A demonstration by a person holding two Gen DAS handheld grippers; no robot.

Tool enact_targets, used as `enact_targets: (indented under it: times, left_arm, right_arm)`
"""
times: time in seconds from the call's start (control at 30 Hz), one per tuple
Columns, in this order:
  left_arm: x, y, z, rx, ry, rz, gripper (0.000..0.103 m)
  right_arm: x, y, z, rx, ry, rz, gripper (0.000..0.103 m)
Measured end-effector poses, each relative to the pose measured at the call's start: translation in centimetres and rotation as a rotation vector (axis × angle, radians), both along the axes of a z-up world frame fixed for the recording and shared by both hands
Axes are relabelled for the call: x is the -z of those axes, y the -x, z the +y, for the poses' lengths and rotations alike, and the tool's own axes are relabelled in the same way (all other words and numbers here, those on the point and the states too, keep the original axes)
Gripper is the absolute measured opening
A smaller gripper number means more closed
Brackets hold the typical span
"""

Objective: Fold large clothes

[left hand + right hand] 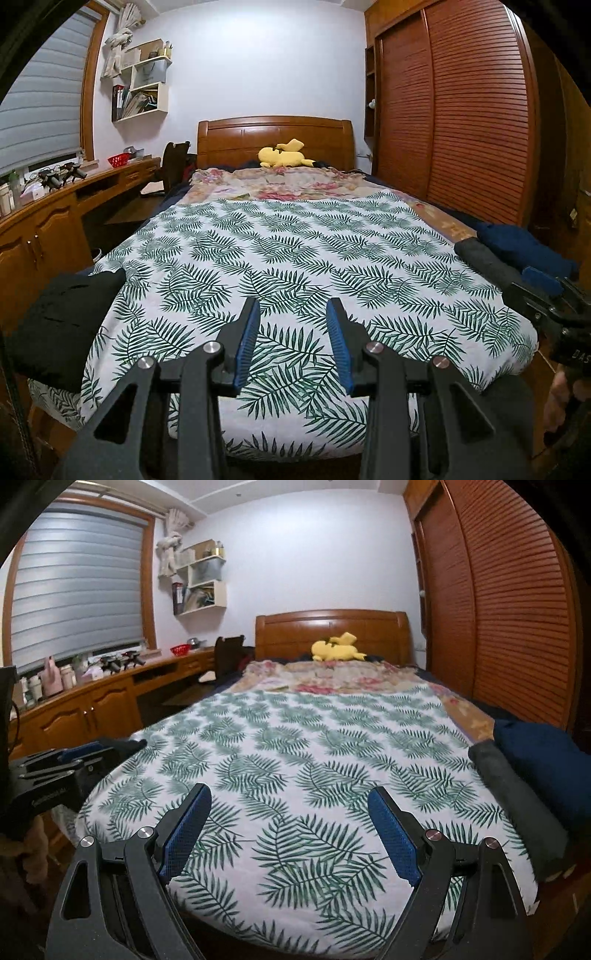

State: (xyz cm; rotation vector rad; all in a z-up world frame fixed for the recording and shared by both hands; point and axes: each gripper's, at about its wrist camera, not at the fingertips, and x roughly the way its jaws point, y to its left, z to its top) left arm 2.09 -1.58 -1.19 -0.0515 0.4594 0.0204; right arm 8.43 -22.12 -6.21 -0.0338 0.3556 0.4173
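A black garment (62,325) lies bunched at the near left corner of the bed. A folded grey garment (517,812) and a folded dark blue one (543,764) lie along the bed's right edge; both also show in the left wrist view, grey (484,258) and blue (517,243). My left gripper (293,306) is open and empty above the foot of the leaf-print bedspread (295,251). My right gripper (290,794) is open wider, empty, over the same bedspread (295,746). Each gripper shows at the edge of the other's view.
A yellow plush toy (284,155) lies by the wooden headboard (273,136). A floral blanket (280,184) covers the bed's far end. A wooden desk with cupboards (85,709) runs along the left wall. A louvred wardrobe (454,110) stands on the right.
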Motion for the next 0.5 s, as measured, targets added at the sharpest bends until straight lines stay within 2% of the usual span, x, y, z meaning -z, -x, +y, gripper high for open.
enact_targets:
  times: [0.5]
  left_arm:
    - [0.08,0.46,0.03,0.005,0.010,-0.006,0.037]
  right_arm:
    - [-0.05,0.35,0.06,0.014,-0.017,-0.010,0.088]
